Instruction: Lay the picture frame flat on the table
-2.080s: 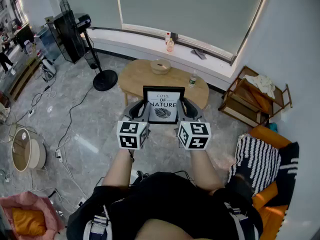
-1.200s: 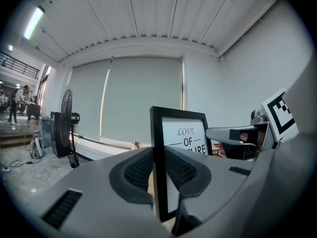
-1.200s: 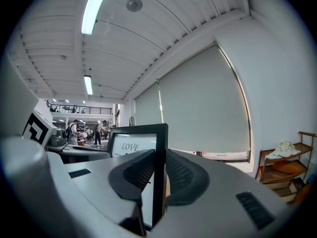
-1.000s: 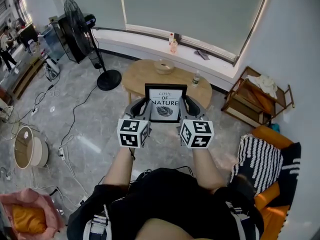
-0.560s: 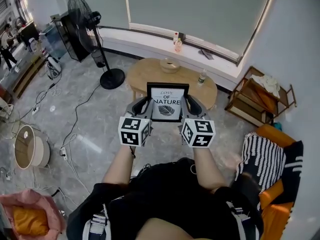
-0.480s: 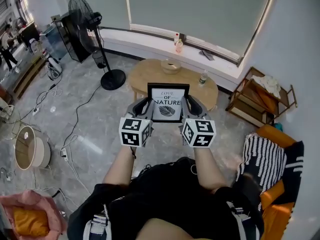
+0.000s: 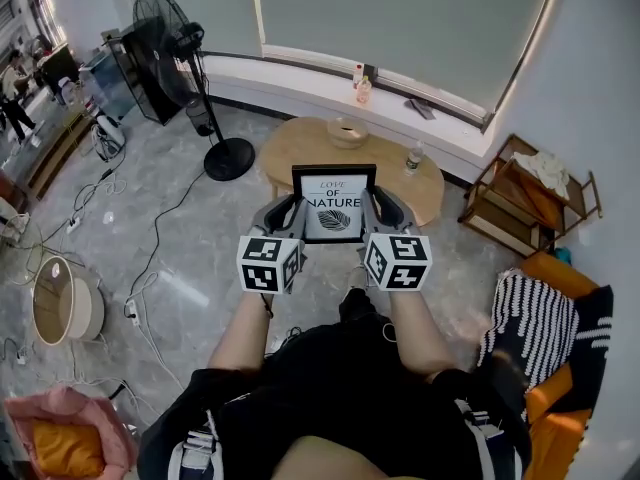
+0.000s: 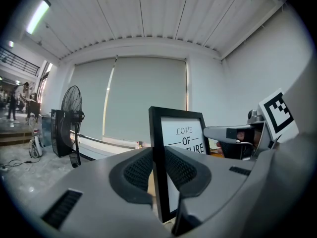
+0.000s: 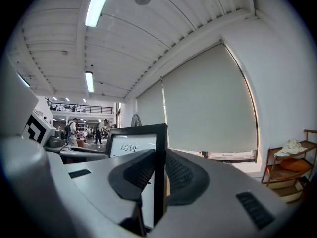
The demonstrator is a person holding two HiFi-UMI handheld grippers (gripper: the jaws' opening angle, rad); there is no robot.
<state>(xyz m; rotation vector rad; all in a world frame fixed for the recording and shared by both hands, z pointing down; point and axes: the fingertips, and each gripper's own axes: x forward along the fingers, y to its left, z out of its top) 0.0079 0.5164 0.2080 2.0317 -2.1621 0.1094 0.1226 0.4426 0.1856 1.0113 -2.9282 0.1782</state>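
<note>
A black picture frame [image 7: 334,204] with a white print reading "LOVE OF NATURE" is held upright in the air between both grippers. My left gripper [image 7: 291,216] is shut on the frame's left edge [image 8: 159,170]. On the frame's right edge [image 9: 159,167] my right gripper [image 7: 375,211] is shut too. The frame hangs in front of the oval wooden table [image 7: 300,148], which lies beyond and below it.
On the table stand a wooden bowl [image 7: 347,131] and a small bottle [image 7: 414,158]. A standing fan [image 7: 200,78] is to the left, a wooden shelf rack [image 7: 535,193] to the right. Cables [image 7: 130,238] trail over the grey floor. A striped cushion [image 7: 525,313] lies at right.
The person has stepped closer to the table. The frame stays clamped upright between both grippers, carried forward with them.
</note>
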